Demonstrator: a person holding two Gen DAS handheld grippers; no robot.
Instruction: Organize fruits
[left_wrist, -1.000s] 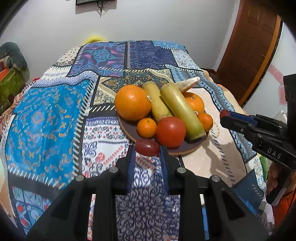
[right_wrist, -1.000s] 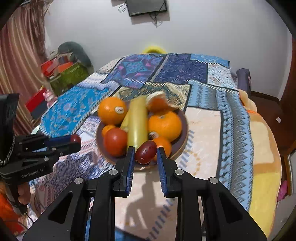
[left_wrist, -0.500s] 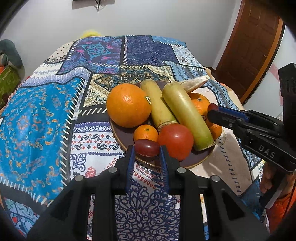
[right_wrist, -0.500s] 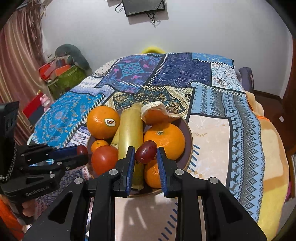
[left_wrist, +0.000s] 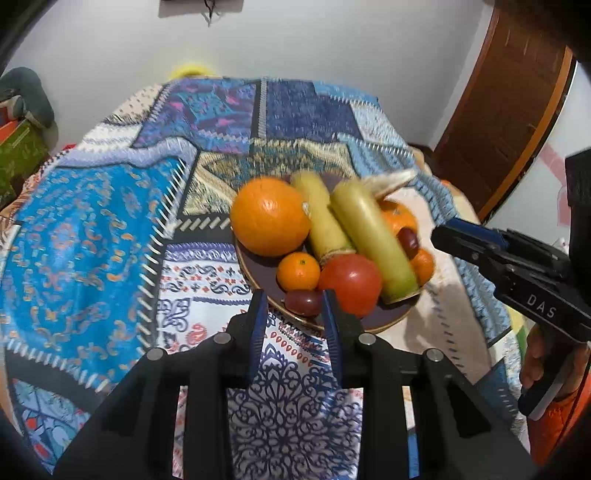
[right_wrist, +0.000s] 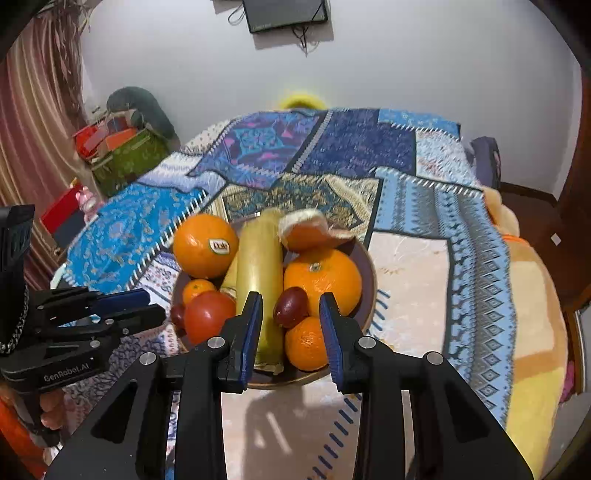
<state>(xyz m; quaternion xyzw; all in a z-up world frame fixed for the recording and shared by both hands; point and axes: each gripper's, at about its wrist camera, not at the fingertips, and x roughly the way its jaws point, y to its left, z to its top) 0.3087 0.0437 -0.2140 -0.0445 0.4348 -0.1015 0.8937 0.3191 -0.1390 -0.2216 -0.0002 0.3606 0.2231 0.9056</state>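
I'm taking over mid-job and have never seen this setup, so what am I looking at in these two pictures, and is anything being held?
There is no robot arm. A person holds a two-finger tool in each hand, and each tool has a wide-angle camera looking along its fingers. One picture is from the left gripper, with the other tool at its right edge. The other picture is from the right gripper.

On the patterned cloth sits a brown plate with oranges, a tomato and long yellow-green stalks.

Both tools look open. A small dark red fruit lies on the plate's near edge between the left fingers. Another dark red fruit rests against the oranges between the right fingers. Neither looks pinched.
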